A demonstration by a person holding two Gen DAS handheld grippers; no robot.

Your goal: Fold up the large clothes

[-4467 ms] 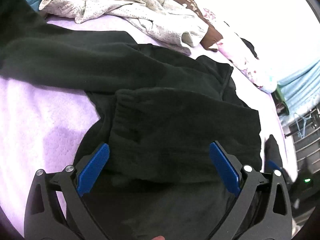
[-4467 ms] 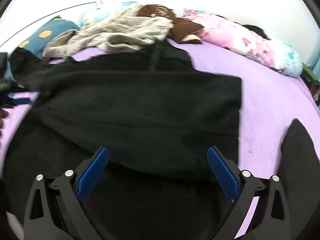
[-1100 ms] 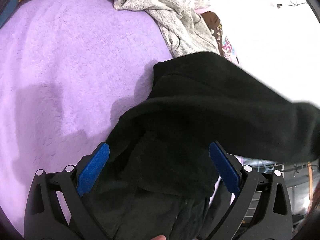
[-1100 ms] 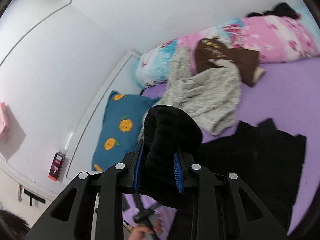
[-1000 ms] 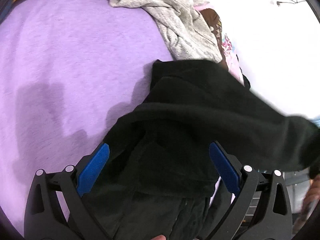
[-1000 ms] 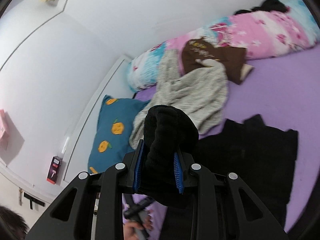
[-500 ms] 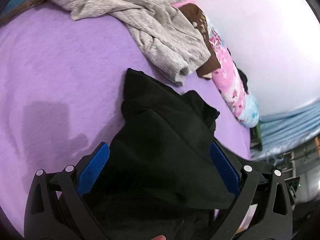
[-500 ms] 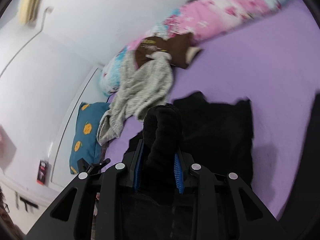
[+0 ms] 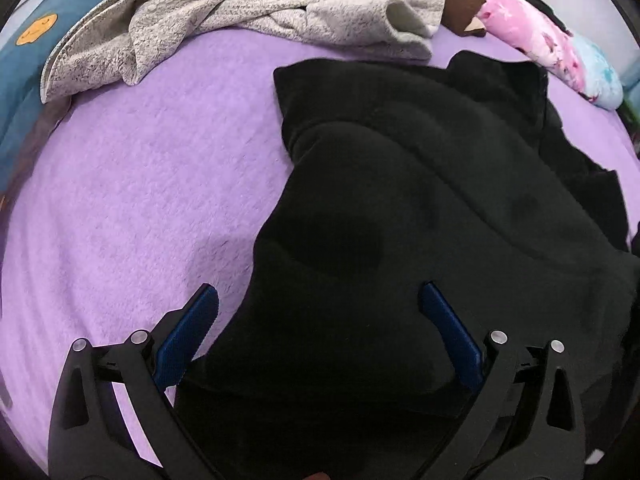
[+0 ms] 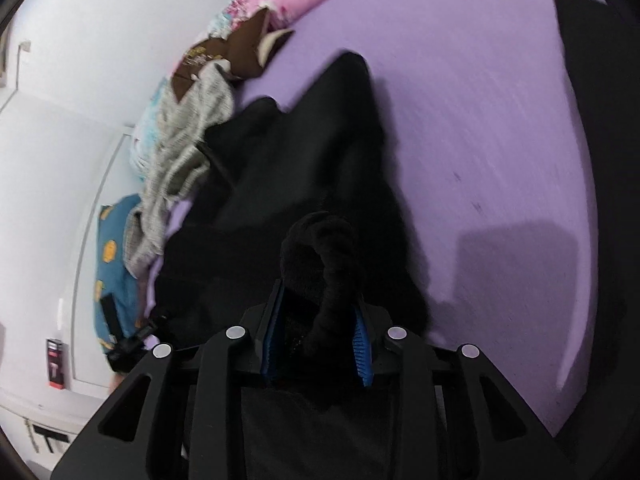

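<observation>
A large black fleece garment (image 9: 420, 208) lies partly folded on the purple bed cover (image 9: 140, 184). My left gripper (image 9: 316, 332) is open, its blue pads either side of the garment's near edge, low over it. In the right wrist view my right gripper (image 10: 316, 344) is shut on a thick bunched fold of the same black garment (image 10: 320, 248), with the rest of the cloth (image 10: 288, 168) trailing away across the bed.
A grey knitted garment (image 9: 260, 12) lies heaped at the back, with a brown cloth (image 9: 460, 0) and a pink floral pillow (image 9: 532, 28) beside it. A teal pillow (image 9: 24, 60) is at the far left. Another dark cloth (image 10: 580, 60) lies at the right.
My right gripper has carried the gripped fold down and across toward the bed. The lifted black cloth has come down flat over the garment. My left gripper has stayed open.
</observation>
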